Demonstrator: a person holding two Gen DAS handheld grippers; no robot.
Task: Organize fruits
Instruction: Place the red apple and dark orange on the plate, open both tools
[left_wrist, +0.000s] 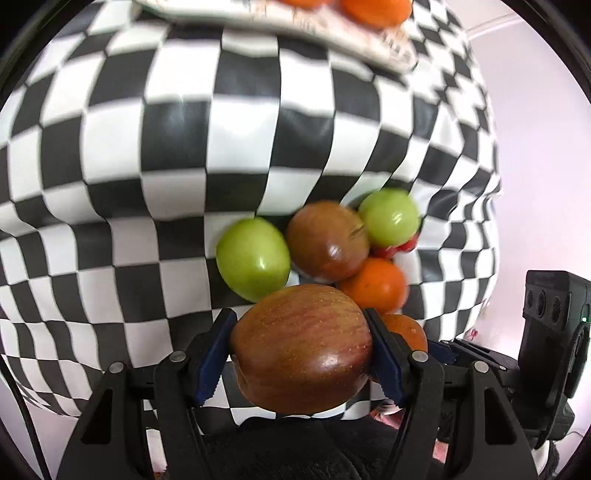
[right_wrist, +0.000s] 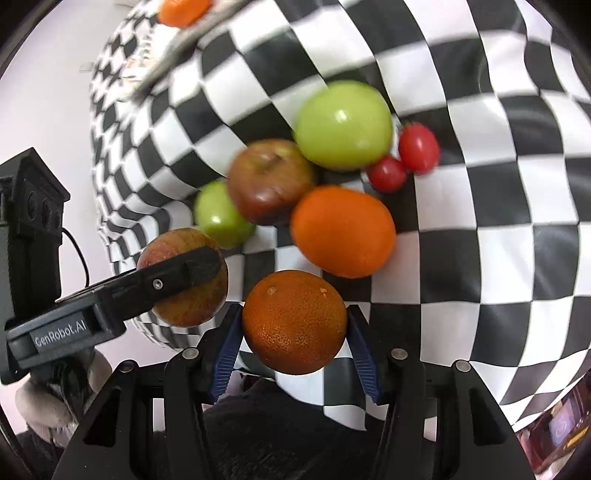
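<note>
Glossy checkered cloth (left_wrist: 177, 147), waxy-smooth red apple (left_wrist: 303, 347), dimpled matt orange (right_wrist: 295, 321).

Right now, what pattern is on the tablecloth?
Black and white checks on the tablecloth, clearest in the left wrist view.

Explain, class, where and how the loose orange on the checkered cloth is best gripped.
Probably across its widest middle, coming from above. The orange is round, so pads hold best at the equator. A red apple touches one side; place the fingers on the free sides.

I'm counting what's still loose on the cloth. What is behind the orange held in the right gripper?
Behind the held orange sits another orange, then a red apple, two green apples and two cherry tomatoes. The checkered cloth directly beneath it is hidden.
</note>
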